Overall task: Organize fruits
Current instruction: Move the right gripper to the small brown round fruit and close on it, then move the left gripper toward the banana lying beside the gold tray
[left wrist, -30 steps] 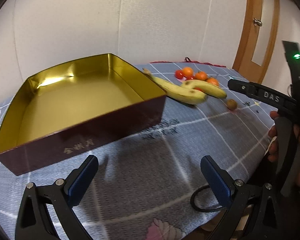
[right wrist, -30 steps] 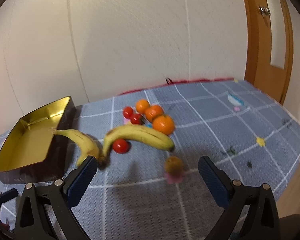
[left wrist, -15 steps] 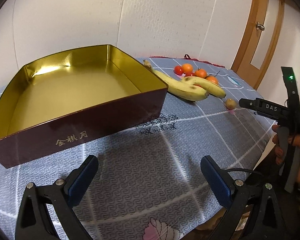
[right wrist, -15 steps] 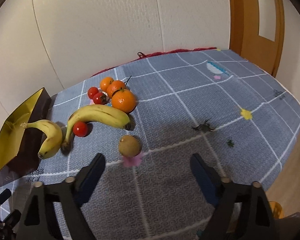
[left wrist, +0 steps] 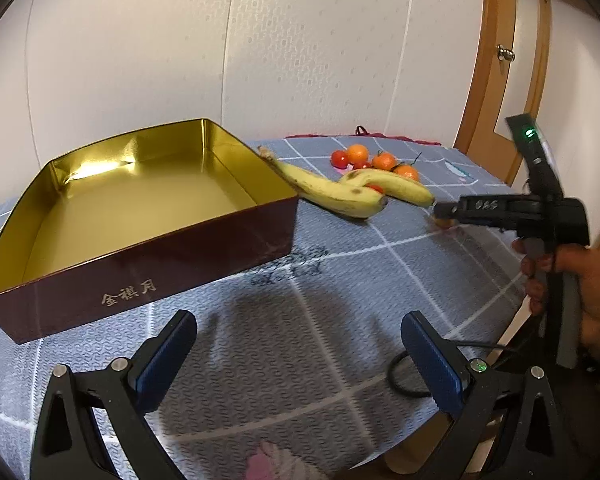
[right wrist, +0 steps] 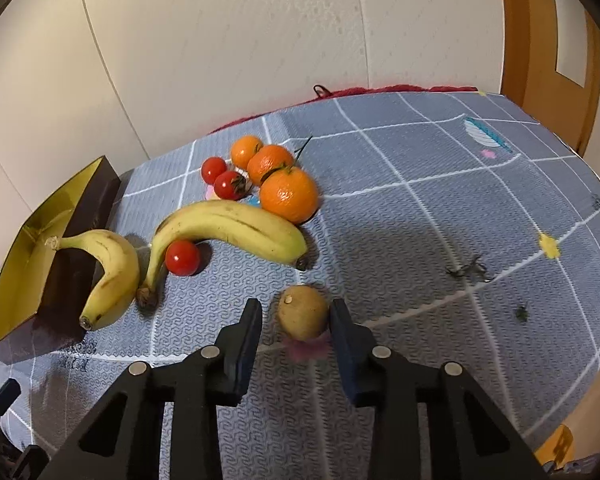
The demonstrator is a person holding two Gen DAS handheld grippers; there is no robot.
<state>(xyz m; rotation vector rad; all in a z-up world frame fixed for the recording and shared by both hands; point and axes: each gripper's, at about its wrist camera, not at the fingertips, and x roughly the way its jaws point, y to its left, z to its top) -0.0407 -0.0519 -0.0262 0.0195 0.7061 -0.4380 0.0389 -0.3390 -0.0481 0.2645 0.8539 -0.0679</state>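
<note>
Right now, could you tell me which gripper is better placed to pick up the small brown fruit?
The right gripper: its open fingers already bracket the brown fruit. The left gripper hangs open near the box.

A room in a home.
A grey-blue quilted cloth with white grid lines (right wrist: 440, 184) is covering the surface; white textured wallpaper (right wrist: 260, 40) and a wooden door (right wrist: 556, 52) are standing behind it.

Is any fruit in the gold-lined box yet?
No: the box shows only its bare gold floor, while the bananas, tangerines and tomatoes lie on the cloth beside it.
</note>
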